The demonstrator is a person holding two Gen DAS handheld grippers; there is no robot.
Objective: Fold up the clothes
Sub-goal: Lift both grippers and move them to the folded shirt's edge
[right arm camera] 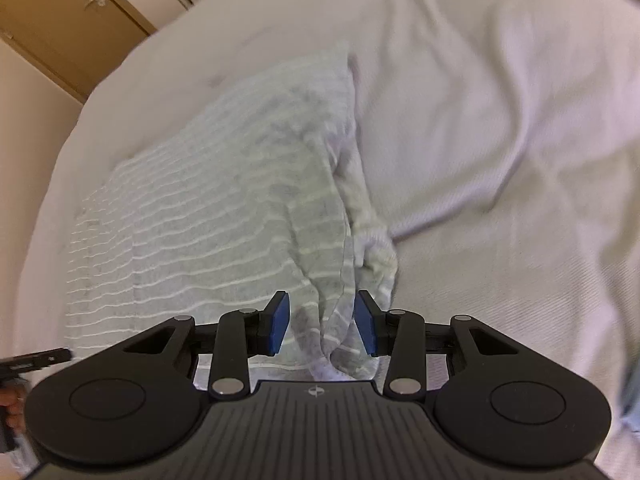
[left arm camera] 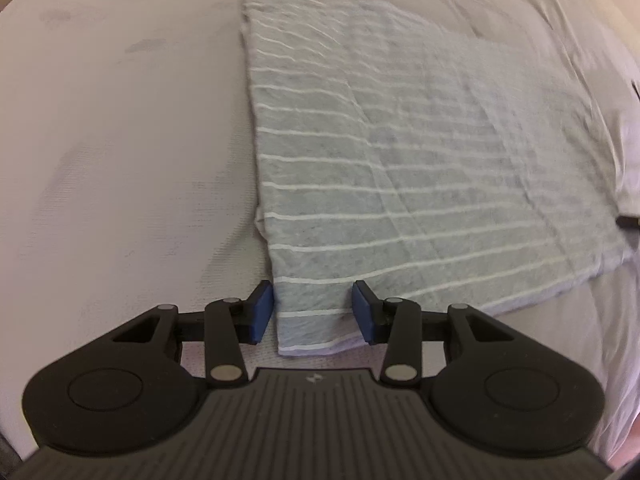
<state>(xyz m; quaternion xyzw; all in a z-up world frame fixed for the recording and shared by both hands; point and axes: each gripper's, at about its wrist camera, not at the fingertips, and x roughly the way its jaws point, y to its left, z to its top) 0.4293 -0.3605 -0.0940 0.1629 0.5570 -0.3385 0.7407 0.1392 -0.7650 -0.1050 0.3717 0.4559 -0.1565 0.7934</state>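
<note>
A grey-green garment [left arm camera: 400, 160] with thin white stripes lies folded flat on the white bed sheet [left arm camera: 120, 160]. My left gripper [left arm camera: 313, 312] is over its near left corner. The blue pads stand apart on either side of that corner and do not press it, so the gripper is open. In the right wrist view the same garment [right arm camera: 200, 220] has a bunched, raised edge [right arm camera: 344, 280] on its right side. My right gripper [right arm camera: 322, 326] straddles the near end of that ridge, open, with a gap left of the fold.
The bed sheet [right arm camera: 500, 140] is wrinkled to the right of the garment. A wooden cabinet [right arm camera: 60, 20] stands beyond the bed's far left corner. The other gripper's black body [right arm camera: 36, 360] and a hand [right arm camera: 12, 400] show at the lower left edge.
</note>
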